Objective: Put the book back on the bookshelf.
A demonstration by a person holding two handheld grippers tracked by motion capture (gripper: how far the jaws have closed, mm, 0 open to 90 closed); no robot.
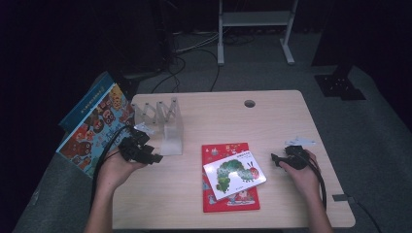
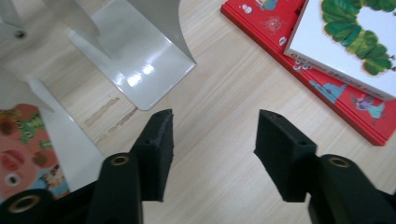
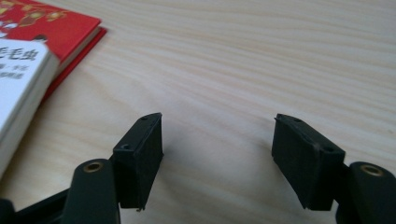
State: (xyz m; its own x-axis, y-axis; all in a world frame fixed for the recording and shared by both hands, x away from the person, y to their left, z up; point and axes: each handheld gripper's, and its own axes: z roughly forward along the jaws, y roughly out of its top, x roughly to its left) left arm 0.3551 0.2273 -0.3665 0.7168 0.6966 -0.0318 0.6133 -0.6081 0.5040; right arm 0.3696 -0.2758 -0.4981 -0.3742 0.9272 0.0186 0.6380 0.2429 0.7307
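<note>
White caterpillar book [image 1: 234, 173] lies flat on the red book [image 1: 229, 177], near the table's [image 1: 272, 121] front edge, between the 2 grippers. Left gripper [image 1: 154, 158], jaws apart and empty, sits just beside the clear book stand [image 1: 165, 127]. Right gripper [image 1: 275, 159], jaws apart and empty, hovers near the books' right side.

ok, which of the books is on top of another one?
The small white caterpillar book. It lies flat on the larger red book mid-table. The colourful animal-face book instead leans at the table's left edge by the clear rack.
</note>
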